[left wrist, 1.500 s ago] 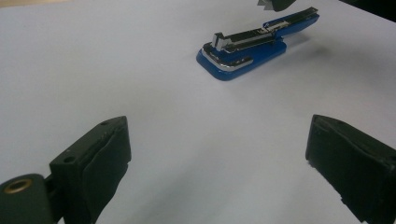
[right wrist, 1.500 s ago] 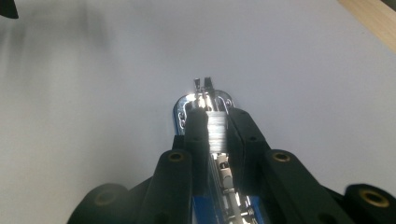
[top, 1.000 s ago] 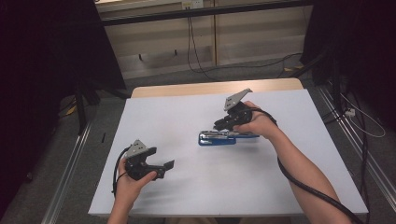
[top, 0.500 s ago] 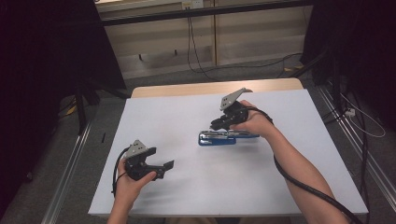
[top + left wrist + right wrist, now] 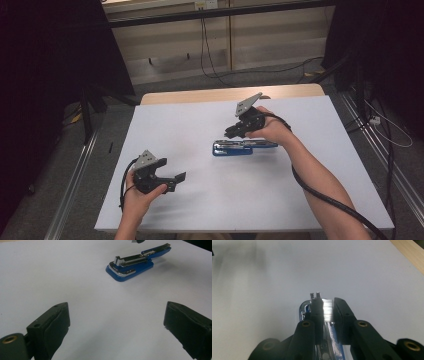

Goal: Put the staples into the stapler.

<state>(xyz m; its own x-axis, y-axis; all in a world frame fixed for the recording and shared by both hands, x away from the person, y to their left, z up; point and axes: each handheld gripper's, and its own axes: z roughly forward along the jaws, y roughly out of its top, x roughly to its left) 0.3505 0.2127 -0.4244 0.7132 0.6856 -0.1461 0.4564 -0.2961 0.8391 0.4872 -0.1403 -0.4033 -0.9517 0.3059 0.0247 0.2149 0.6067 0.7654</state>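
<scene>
A blue stapler (image 5: 240,146) lies on the white table (image 5: 200,125) with its top swung open, so the chrome magazine (image 5: 130,260) shows. My right gripper (image 5: 231,132) hovers just above the stapler's far side. Its jaws are shut on a small silvery strip of staples (image 5: 327,311), and the stapler's chrome front (image 5: 305,310) lies right beneath my right gripper (image 5: 327,305). My left gripper (image 5: 180,180) rests near the table's front left with its jaws wide apart and nothing between them. From my left gripper (image 5: 116,317) the stapler (image 5: 132,265) sits well ahead.
A bare wooden strip (image 5: 225,94) runs along the table's far edge. Cables (image 5: 215,60) lie on the floor beyond it. Metal rails (image 5: 75,175) flank the table on the left, and a black cable (image 5: 325,200) trails from the right gripper along the forearm.
The right gripper has edged slightly to the left above the stapler. The left gripper has kept still.
</scene>
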